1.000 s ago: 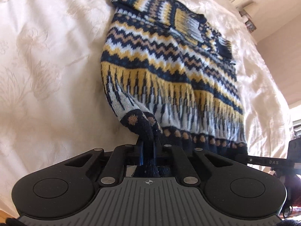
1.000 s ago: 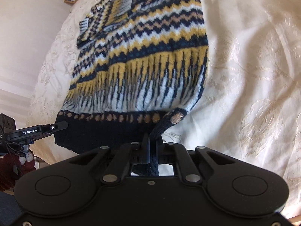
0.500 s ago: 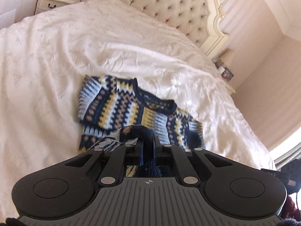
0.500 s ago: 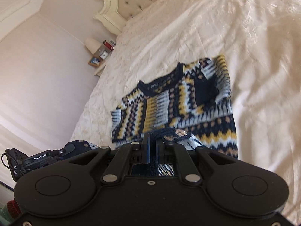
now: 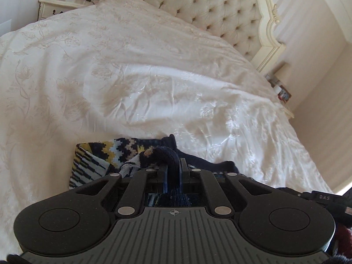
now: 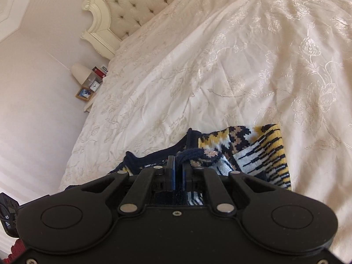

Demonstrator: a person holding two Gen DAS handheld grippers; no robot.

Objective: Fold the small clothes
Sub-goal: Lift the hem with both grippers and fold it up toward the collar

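The left gripper (image 5: pixel 173 169) is closed on the dark hem of the sweater (image 5: pixel 96 156), and the right gripper (image 6: pixel 178 167) pinches the other hem corner. The sweater lies on the bedspread (image 5: pixel 154 88), just in front of the fingers. I judge the bottom-to-top fold is nearly laid; next comes lowering and releasing evenly. Farther stand the headboard (image 5: pixel 211 15) and nightstand (image 5: pixel 59 4); nothing blocks the way.

Sweater (image 5: pixel 96 154) ahead of the left gripper (image 5: pixel 173 169): coarse matt knit; bedspread (image 5: pixel 154 88) beyond: glossy embroidered cloth, perhaps satin; headboard (image 5: pixel 220 11): tufted matt fabric; gripper shells: matt black plastic.
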